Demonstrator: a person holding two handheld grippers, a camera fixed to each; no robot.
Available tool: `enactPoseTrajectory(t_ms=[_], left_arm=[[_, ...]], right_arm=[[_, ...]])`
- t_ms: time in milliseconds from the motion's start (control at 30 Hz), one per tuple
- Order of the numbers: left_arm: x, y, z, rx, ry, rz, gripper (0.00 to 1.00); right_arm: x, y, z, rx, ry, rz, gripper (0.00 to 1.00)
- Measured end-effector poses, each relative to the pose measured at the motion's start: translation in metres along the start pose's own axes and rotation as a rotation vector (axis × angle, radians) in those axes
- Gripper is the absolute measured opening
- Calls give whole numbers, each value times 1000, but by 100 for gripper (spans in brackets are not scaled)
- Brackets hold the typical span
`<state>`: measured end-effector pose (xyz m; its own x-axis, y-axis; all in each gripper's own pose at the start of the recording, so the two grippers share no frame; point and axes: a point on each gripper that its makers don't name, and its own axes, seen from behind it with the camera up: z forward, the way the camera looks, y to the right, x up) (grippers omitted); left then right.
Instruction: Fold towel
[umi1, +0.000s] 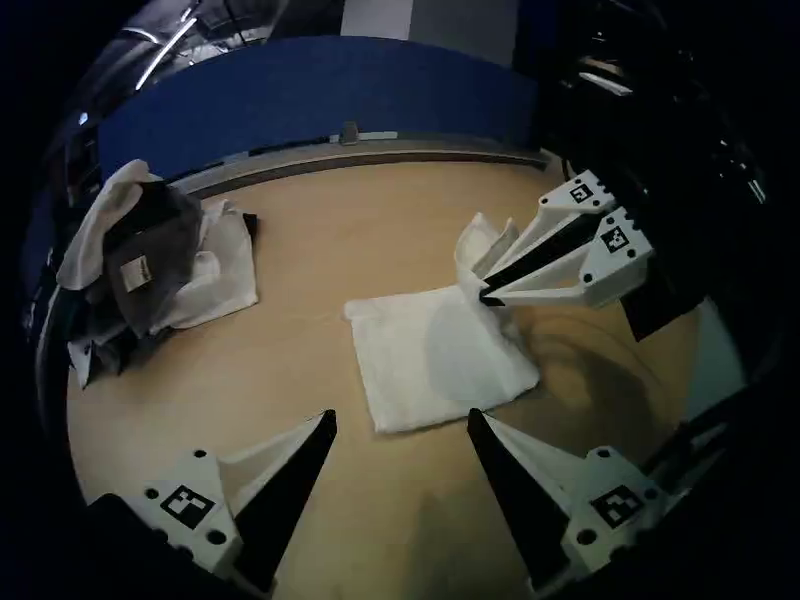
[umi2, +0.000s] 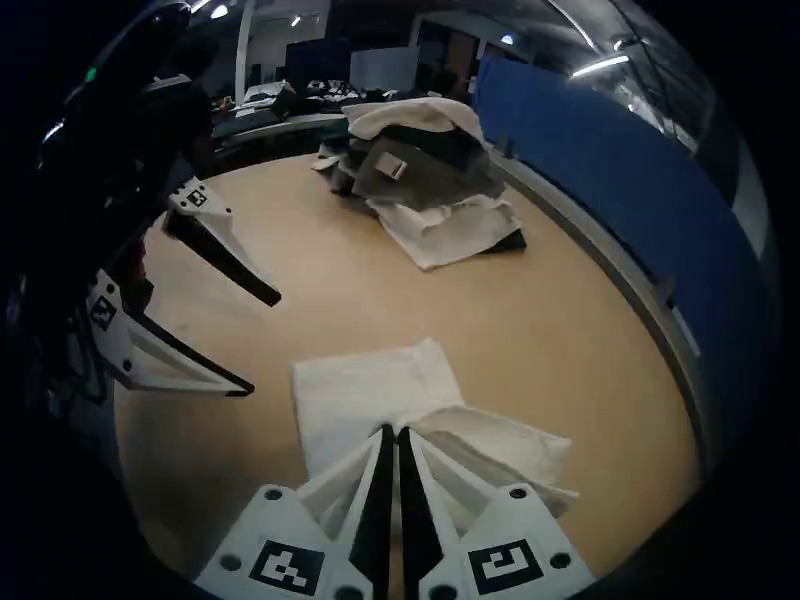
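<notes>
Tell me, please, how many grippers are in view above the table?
2. The right gripper is at one edge of the white towel, jaws shut on a lifted fold. The left gripper hovers open beside the white towel, above the wooden table.

We find the towel (umi1: 440, 355) lying on the table (umi1: 330, 220) near its middle, just ahead of the left gripper (umi1: 400, 412), whose fingers stand apart before the towel's near edge, not touching it. The right gripper (umi1: 485, 298) reaches in from the right, its fingers pressed together on the towel's far right corner, which stands raised above the rest. Well apart to the left, toward the table's far edge, sits a pile of cloths (umi1: 170, 260). Behind the table runs a partition (umi1: 320, 90). In the right gripper view the pile lies beyond the towel.
</notes>
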<state>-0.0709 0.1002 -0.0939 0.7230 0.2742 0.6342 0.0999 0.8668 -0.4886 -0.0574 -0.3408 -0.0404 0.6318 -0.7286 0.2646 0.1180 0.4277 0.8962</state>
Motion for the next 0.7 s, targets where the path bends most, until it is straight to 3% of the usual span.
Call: enactPoseTrajectory(t_ms=[300, 700], left_arm=[[-12, 24, 19, -113, -53, 74, 98], [-29, 30, 34, -172, -145, 162, 98]], right_arm=[[-6, 0, -2, -6, -9, 16, 3], [-12, 3, -6, -22, -11, 49, 3]])
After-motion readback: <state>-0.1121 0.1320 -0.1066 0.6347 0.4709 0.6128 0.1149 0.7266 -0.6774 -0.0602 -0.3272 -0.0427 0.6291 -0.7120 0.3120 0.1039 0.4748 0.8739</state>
